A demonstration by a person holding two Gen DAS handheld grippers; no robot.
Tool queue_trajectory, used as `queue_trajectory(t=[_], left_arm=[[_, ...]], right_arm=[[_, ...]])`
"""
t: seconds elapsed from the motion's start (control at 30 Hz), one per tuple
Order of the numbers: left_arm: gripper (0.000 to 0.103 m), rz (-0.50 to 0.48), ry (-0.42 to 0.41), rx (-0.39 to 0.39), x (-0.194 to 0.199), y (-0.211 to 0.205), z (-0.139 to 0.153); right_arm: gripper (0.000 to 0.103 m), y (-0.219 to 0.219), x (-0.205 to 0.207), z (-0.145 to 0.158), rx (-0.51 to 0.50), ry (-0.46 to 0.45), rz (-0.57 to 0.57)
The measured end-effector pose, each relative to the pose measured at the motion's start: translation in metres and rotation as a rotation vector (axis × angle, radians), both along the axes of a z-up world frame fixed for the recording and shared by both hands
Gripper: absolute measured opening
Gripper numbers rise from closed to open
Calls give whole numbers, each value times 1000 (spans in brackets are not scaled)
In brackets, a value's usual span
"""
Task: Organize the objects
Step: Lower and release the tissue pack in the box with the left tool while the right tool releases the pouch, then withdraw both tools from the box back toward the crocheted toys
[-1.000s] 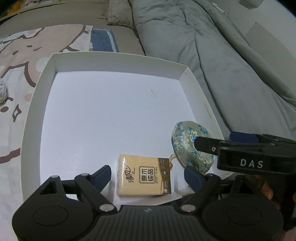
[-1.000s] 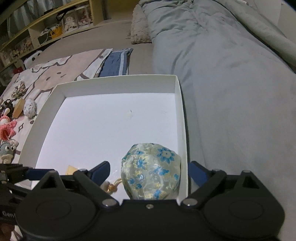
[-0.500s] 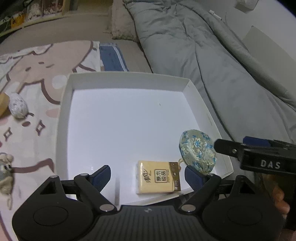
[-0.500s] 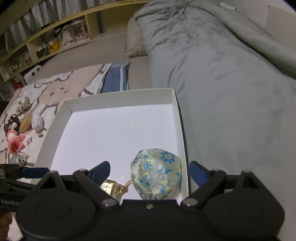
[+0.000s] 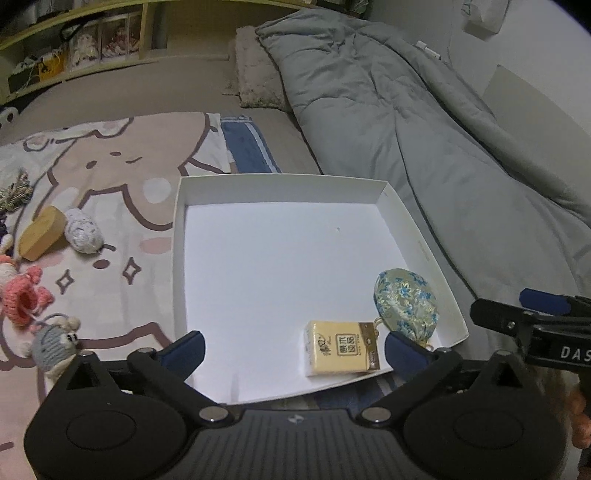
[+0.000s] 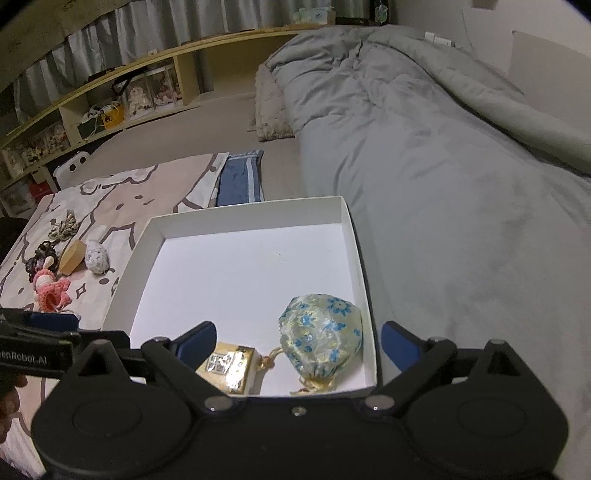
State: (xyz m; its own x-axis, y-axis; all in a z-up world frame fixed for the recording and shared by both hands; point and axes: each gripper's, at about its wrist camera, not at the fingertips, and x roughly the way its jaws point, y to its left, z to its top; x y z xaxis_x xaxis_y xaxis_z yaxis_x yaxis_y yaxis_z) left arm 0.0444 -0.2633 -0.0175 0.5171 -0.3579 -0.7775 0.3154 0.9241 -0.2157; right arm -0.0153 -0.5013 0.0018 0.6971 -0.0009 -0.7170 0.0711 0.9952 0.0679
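Lying in the near right corner of the white tray are a floral drawstring pouch and, touching its cord, a yellow tissue pack. Left of the tray, on the cartoon blanket, sit a pink crochet doll, a grey knitted toy, a wooden block and a white crochet ball. The left gripper and right gripper hover with jaws spread, empty.

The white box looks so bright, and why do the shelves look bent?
Left wrist view: the white box floor is washed out against the dim room, and the shelf bows from the fisheye lens. Right wrist view: same bowing of the shelf; corners go black.
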Motion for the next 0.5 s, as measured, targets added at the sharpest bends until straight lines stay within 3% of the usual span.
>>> queue_trajectory(t=[0.17,0.5], left_arm=[[103,3,-27,15,-11,10,5],[103,4,-58,16,-24,28,10]], right_arm=[[103,5,-13,3,3,-8,-18],[103,15,-35,7,-22,-24,-54]])
